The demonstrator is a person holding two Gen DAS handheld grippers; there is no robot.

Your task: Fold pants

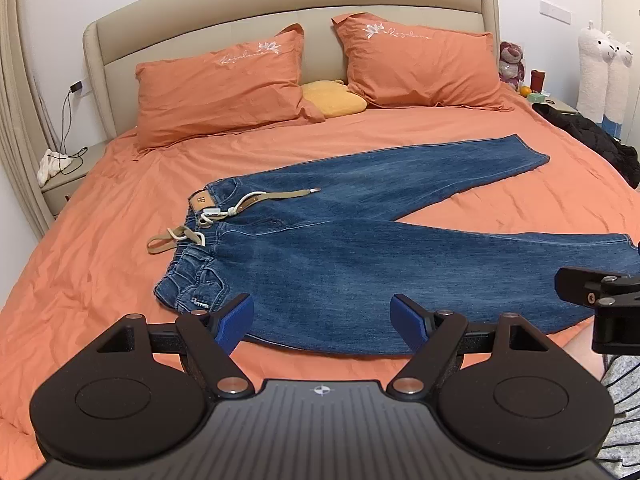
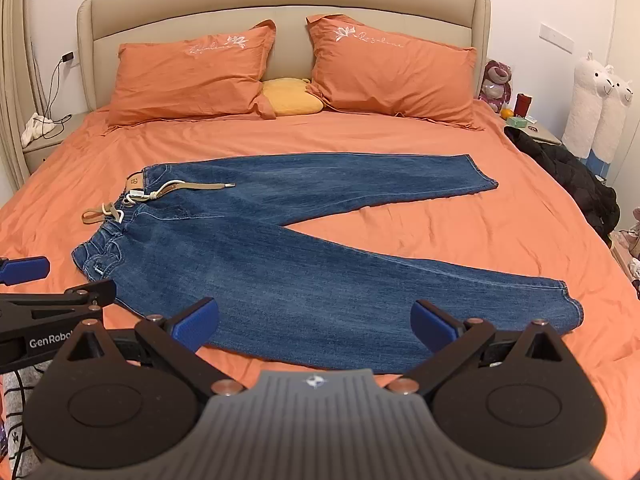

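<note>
Blue jeans (image 1: 360, 248) flat on orange bed (image 1: 100, 240), legs splayed; left hand-held gripper (image 1: 322, 316) and right hand-held gripper (image 2: 316, 318) spread wide, empty.

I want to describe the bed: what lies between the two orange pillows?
A yellow cushion lies between the two orange pillows, against the headboard; both views show it.

The blue denim pants (image 1: 360, 248) lie flat and unfolded on the orange bed (image 1: 100, 240), waistband to the left, both legs stretched rightward and spread apart in a V. A tan belt (image 1: 276, 196) with a white cord knotted on it trails loose across the waistband.
</note>
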